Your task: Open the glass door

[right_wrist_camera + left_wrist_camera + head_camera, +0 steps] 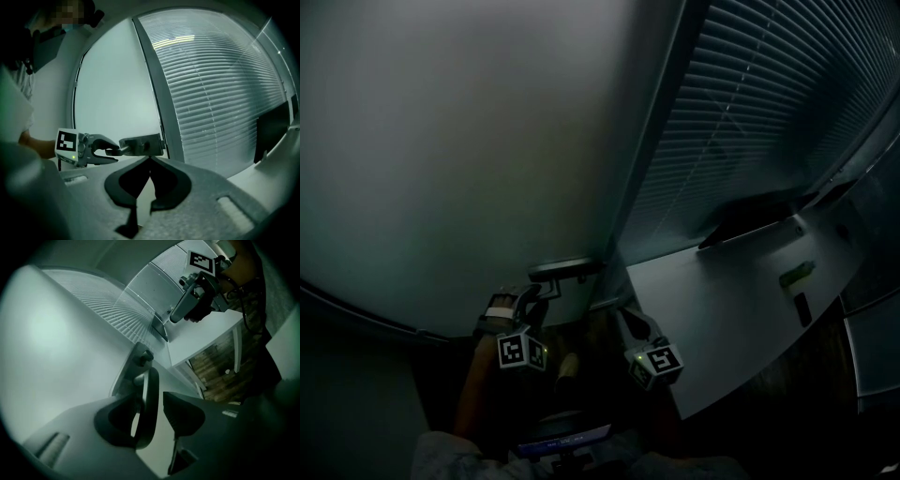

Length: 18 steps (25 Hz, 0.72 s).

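dim glass door (pixel 441 141), handle (pixel 149 394) at its 5 o'clock in your head view. your left gripper (pixel 114 151), part open, straddles the handle without clamping it. your right gripper (pixel 150 161), at its 3 o'clock, is closed and empty.

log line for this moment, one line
left gripper: open, door handle between jaws, gap at one jaw | right gripper: shut, empty | step: handle not yet clamped

Closed blinds (pixel 750 112) hang by a white bench (pixel 731 309), which has a dark screen (pixel 755 217) and a small green thing (pixel 797 274) on it, over a wooden floor (pixel 211 366).
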Available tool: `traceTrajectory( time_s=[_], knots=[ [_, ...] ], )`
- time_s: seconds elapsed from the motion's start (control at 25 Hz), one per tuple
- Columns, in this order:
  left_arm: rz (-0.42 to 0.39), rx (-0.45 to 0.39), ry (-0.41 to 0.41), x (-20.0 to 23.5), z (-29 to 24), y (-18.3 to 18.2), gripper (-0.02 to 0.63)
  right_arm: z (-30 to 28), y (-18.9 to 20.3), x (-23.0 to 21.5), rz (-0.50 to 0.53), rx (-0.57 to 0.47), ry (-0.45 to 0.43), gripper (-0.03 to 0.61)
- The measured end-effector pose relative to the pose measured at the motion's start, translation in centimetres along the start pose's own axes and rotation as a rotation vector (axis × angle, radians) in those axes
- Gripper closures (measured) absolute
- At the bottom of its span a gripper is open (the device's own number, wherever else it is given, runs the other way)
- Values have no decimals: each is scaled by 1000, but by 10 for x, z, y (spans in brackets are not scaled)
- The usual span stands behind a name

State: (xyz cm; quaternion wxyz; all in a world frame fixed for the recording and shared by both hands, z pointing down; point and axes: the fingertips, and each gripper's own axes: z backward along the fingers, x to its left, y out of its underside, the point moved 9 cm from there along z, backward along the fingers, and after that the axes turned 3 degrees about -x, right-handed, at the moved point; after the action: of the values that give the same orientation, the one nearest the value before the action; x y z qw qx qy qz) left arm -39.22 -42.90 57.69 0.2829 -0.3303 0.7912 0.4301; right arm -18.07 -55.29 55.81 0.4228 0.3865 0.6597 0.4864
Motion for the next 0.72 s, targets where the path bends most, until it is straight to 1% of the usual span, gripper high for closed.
traceTrajectory(
  time_s=[0.08,0.16,0.36,0.52,0.72],
  knots=[
    [6,0,-11,2,0,-1,460,1,0,1,-2,-12,-18,576],
    [6,5,-12,2,1,-3,463,2,0,2,-2,-17,-23,576],
    [-57,51,-12,-1,-2,-5,503,3,3,-2,-1,-14,-16,575],
    [-47,84,-5,-2,-1,-6,509,6,3,-3,-3,-23,-19,576],
    [-42,127,-22,-3,-4,-9,509,10,3,-6,-6,-20,-28,576]
  ],
)
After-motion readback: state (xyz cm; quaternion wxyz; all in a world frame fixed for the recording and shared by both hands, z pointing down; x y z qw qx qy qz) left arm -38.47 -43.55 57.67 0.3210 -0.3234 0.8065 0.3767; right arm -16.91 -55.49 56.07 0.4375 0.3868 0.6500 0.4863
